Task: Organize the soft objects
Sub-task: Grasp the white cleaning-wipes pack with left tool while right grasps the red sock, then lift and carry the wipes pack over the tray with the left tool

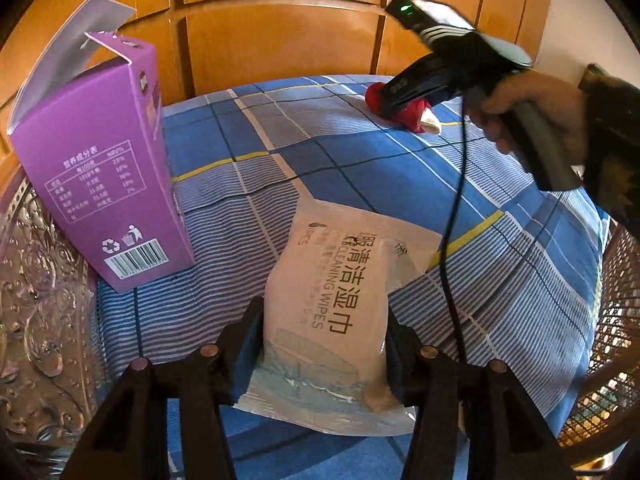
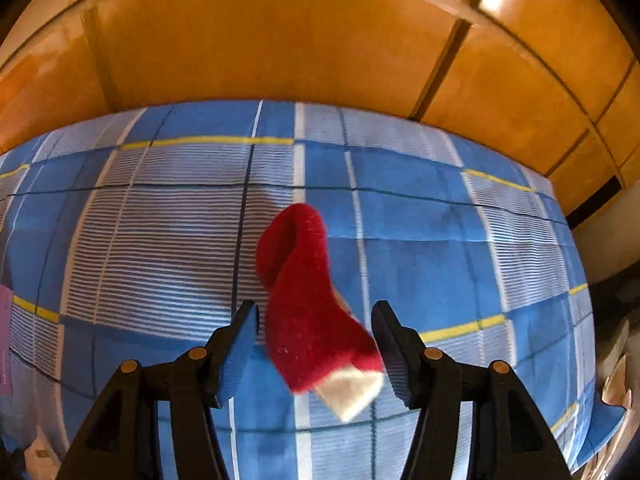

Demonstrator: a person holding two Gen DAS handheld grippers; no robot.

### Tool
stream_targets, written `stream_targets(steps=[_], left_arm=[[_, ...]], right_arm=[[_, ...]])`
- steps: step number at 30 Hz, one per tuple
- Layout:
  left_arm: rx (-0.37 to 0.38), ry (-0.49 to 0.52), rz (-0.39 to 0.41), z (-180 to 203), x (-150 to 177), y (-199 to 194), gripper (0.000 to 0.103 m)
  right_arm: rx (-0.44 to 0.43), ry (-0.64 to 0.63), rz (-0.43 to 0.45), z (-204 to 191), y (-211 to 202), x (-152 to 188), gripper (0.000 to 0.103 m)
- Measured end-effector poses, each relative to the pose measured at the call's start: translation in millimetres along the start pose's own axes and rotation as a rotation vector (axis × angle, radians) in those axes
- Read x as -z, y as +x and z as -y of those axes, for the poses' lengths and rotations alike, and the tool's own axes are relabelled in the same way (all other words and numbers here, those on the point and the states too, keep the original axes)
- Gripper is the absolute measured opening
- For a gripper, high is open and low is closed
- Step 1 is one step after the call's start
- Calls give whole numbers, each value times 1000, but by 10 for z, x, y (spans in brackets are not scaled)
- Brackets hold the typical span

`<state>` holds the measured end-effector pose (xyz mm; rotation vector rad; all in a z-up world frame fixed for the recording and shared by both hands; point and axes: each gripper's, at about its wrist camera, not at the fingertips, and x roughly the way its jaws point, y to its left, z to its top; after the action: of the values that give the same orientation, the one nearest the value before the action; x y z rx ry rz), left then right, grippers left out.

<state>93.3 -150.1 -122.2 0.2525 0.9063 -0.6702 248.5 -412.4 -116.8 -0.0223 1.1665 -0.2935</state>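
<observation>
A soft pack of cleaning wipes (image 1: 332,300) lies on the blue checked cloth (image 1: 360,160). My left gripper (image 1: 320,340) has a finger on each side of the pack and looks shut on it. A red sock with a white toe (image 2: 308,308) lies on the cloth (image 2: 420,220). My right gripper (image 2: 316,336) is open with the sock between its fingers, not touching it. In the left wrist view the right gripper (image 1: 404,98) is over the sock (image 1: 408,114) at the far right.
An open purple carton (image 1: 100,172) stands upright at the left of the cloth. A patterned glass surface (image 1: 36,320) lies at the far left. A wicker object (image 1: 612,340) is at the right. Wooden panels (image 1: 280,32) stand behind.
</observation>
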Motion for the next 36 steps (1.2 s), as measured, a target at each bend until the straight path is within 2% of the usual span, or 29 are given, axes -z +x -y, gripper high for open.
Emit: stream_targets(steps=[1,4,11,15,19,23,27,32,36], left_arm=[[-2,3,4,9,4,-1,54],[1,-1,11,6,17,6,56],[-18,-2,24,29,36,12,57],[-28,4,17,54,24,6,56],[-30,-19,-18,54,-81,19,50],[-22,-41,-58,60,-238,51,48],[-9,-2,-12,198,-519,-61,48],[29,-59,52,129,-1067,-235,48],[-1,-92,114,-93,-1588,-449,48]], right_arm=[[-2,0,-23,-7,45,6,32],[-39,3,-28,-12,-11,94,27],[-194,14,-138,-103,-293,663,28],[-175,-34,-136,-223,-417,971,30],[-196,69,-122,-120,-409,1032,30],[-211,91,-111,1,-410,1061,29],[-202,71,-101,-22,-426,1097,29],[-176,22,-85,-197,-482,1065,29],[-173,10,-84,-211,-485,1061,31]])
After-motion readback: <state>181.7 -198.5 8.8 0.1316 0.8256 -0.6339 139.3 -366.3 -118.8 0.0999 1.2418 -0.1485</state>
